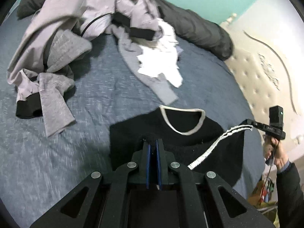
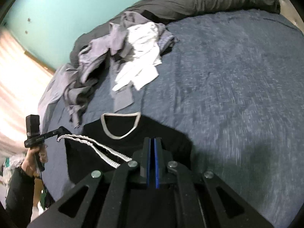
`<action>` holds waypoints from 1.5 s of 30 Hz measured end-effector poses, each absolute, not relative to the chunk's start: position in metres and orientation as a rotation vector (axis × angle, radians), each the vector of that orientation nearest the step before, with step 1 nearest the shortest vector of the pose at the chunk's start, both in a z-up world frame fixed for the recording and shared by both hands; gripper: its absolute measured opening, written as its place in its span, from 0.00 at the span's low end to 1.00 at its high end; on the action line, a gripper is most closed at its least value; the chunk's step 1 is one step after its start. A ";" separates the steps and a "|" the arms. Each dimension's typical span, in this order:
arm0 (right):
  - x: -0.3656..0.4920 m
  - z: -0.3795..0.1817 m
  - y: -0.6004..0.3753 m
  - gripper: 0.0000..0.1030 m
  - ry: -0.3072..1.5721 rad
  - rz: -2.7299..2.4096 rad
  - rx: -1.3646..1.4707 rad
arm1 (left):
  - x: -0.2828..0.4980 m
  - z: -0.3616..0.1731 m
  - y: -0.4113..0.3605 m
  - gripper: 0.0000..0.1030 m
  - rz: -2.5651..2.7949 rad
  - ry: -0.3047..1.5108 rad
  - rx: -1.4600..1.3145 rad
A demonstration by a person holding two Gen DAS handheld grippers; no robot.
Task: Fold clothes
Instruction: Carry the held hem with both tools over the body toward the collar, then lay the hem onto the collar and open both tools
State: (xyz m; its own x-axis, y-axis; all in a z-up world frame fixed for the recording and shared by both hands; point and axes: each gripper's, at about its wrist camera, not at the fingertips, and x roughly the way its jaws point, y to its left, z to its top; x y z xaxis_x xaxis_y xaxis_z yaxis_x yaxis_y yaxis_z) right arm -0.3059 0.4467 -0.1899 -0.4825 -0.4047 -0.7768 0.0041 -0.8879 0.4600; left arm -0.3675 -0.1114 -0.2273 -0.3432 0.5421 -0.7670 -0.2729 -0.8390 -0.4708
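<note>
Left claw (image 1: 153, 142) | right claw (image 2: 152, 140): both pinching black shirt (image 1: 190, 119) | lettering apparently unreadable

My left gripper (image 1: 153, 142) is clamped on the black shirt (image 1: 190, 119), white collar toward the clothes pile (image 1: 62, 43) on the blue bedspread (image 1: 98, 87). At right, my right gripper (image 1: 248, 122) pinches its striped sleeve.

Blue bedspread (image 2: 237, 87), dark duvet (image 1: 199, 28), teal wall (image 2: 62, 9), tufted headboard (image 1: 252, 72).
</note>
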 end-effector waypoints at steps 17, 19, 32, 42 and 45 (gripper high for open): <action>-0.315 -0.225 0.440 0.40 -0.439 -2.622 1.376 | -0.369 -0.265 -0.135 0.48 2.434 -0.397 -1.312; -0.312 -0.220 0.428 0.40 -0.330 -2.620 1.375 | -0.366 -0.262 -0.130 0.48 2.423 -0.360 -1.296; -0.345 -0.254 0.415 0.48 -0.065 -2.652 1.460 | -0.397 -0.285 -0.090 0.55 2.436 -0.050 -1.334; -0.360 -0.270 0.408 0.05 0.031 -2.675 1.452 | -0.410 -0.301 -0.069 0.10 2.375 0.099 -1.333; -0.355 -0.265 0.413 0.04 0.021 -2.726 1.410 | -0.405 -0.294 -0.071 0.08 2.389 0.104 -1.304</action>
State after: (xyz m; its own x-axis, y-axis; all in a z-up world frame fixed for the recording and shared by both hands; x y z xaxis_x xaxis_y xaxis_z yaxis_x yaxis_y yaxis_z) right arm -0.3550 0.4132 -0.2654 -0.5760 -0.0576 -0.8154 0.0704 -0.9973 0.0208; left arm -0.4048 -0.0713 -0.2939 -0.4754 0.3207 -0.8192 -0.3905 -0.9114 -0.1302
